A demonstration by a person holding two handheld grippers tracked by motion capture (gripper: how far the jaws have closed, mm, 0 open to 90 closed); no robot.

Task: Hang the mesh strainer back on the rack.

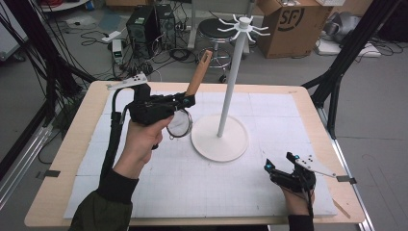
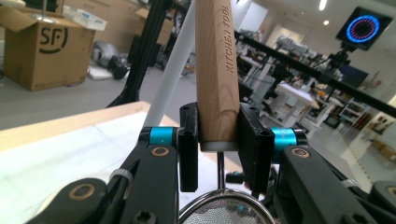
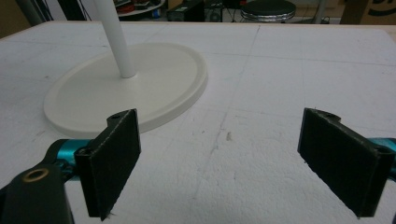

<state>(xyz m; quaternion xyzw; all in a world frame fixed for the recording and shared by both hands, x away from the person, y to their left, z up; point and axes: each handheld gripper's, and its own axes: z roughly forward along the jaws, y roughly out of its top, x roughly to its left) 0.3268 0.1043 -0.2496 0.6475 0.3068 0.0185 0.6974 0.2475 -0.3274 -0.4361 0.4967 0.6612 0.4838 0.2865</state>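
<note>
Left gripper (image 1: pixel 185 102) clamps wooden-handled wire-mesh strainer (image 1: pixel 180 123); its own view reads "KITCHEN TOOL". Right gripper (image 1: pixel 280 164), near right, jaws apart.

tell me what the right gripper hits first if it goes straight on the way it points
Probably the stand's round base. The right gripper is open and empty, low over the white mat, aimed up-left in the high view. Bare mat lies directly between the jaws, so it could slip just past the rim; depth is unclear.

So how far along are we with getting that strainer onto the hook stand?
Picked up: the left tongs clamp the wooden-handled metal mesh strainer above the mat. Not yet hung: it is below the hooks of the white stand. The right tongs rest open, empty.
</note>
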